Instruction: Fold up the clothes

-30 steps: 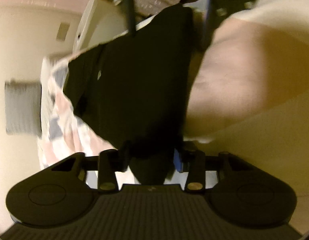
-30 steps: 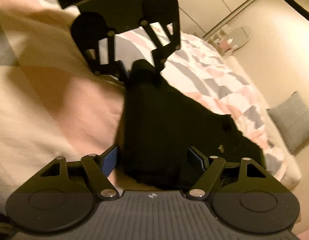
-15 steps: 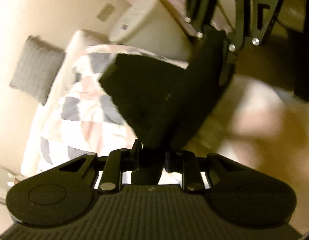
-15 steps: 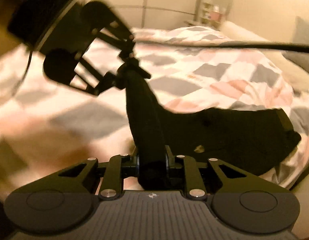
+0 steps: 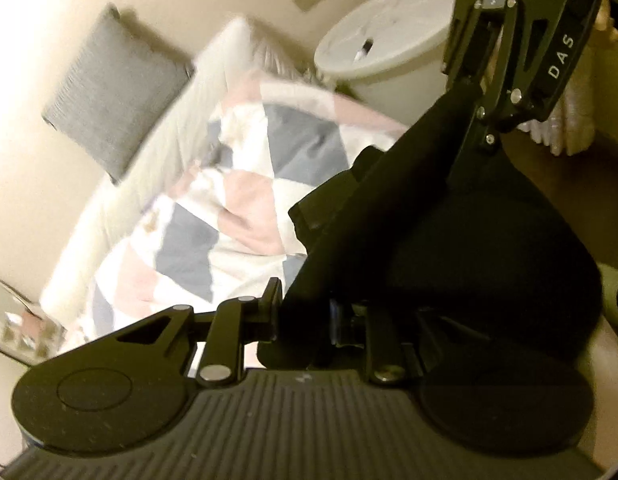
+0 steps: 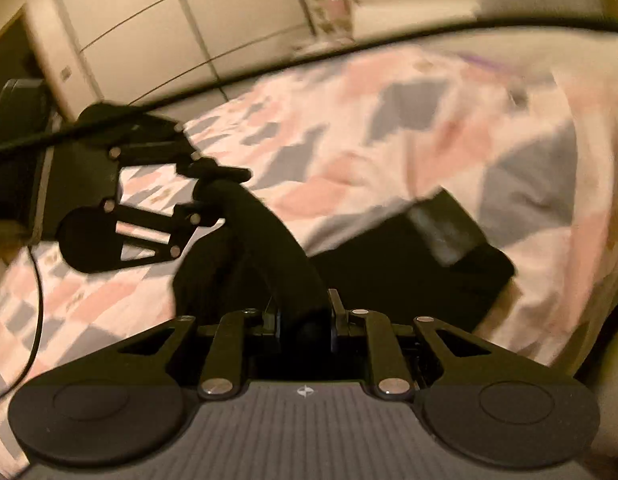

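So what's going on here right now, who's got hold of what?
A person is folding a black fabric garment over a bed with a pink, grey and white patchwork quilt. Both tools are clamped on it: the left hand-held gripper pinches one part, the right hand-held gripper another, and the cloth is stretched between them in the air. The rest hangs down towards the quilt; no finished fold shows yet.

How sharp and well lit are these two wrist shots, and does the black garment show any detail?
Left wrist view: warm dim light, the grey cushion and quilt smeared by motion, the black garment a featureless dark mass. Right wrist view: the quilt blurred, fisheye bending the cupboard doors, the garment only a silhouette.
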The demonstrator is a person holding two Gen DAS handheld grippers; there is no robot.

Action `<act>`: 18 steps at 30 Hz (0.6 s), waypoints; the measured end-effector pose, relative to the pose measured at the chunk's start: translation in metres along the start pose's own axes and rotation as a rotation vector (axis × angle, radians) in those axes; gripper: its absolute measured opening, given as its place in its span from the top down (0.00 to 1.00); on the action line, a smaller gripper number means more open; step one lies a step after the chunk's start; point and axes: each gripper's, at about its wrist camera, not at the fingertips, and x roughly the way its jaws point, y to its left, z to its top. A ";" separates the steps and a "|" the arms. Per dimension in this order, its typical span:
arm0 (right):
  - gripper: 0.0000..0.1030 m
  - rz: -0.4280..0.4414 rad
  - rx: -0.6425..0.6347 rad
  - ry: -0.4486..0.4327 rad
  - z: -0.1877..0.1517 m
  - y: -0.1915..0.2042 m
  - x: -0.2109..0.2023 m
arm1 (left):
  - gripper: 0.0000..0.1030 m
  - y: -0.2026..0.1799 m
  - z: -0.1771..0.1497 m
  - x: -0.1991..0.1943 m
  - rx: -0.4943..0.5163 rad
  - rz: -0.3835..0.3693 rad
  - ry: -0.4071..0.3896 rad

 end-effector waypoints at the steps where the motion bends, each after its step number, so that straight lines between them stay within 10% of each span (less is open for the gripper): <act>1: 0.81 0.011 0.024 0.012 0.001 -0.019 0.007 | 0.78 0.004 0.006 0.018 -0.019 -0.018 0.021; 7: 0.80 0.039 0.226 0.087 -0.007 -0.108 0.056 | 0.75 0.037 0.018 0.116 -0.249 -0.174 0.154; 13: 0.77 0.112 0.397 0.086 -0.019 -0.132 0.063 | 0.70 0.079 -0.007 0.126 -0.610 -0.340 0.122; 18: 0.73 0.129 0.481 0.088 -0.024 -0.142 0.066 | 0.41 0.121 -0.043 0.113 -0.942 -0.445 0.014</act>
